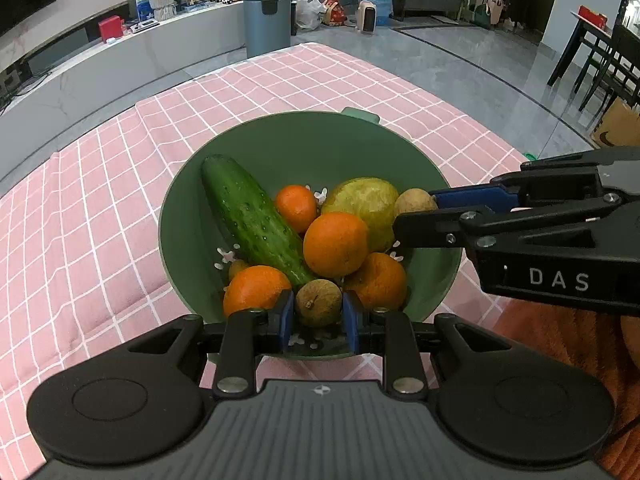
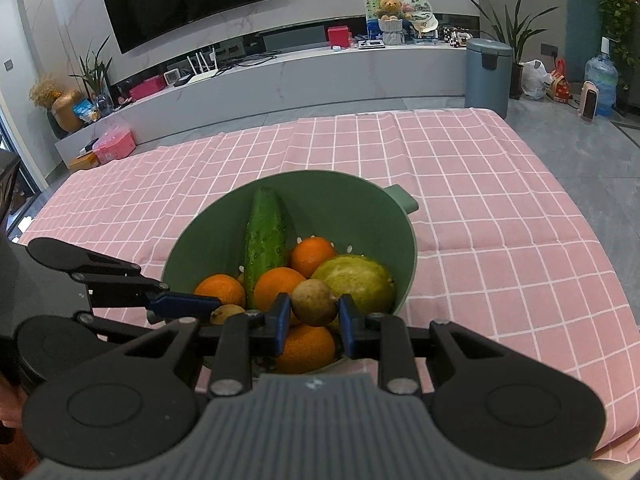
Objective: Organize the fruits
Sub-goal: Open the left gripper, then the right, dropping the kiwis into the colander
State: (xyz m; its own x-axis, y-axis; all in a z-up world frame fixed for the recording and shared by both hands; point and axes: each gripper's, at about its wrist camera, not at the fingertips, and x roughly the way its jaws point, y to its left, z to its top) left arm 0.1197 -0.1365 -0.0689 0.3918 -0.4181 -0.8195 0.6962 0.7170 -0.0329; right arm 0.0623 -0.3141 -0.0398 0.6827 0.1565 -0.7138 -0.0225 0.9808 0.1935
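Observation:
A green colander bowl [image 1: 304,140] sits on the pink checked tablecloth and also shows in the right wrist view [image 2: 332,200]. It holds a cucumber [image 1: 252,216], several oranges [image 1: 335,244], a yellow-green fruit [image 1: 368,204] and small brown fruits. My left gripper [image 1: 319,312] is shut on a small brown fruit [image 1: 319,302] at the bowl's near edge. My right gripper [image 2: 313,312] is shut on another small brown fruit [image 2: 313,302], over the bowl's right side; this fruit shows in the left wrist view [image 1: 414,202].
The pink checked tablecloth [image 1: 100,200] covers the table around the bowl. A grey bin [image 1: 266,20] stands on the floor beyond the table's far edge. An orange surface [image 1: 560,336] lies at the right of the table.

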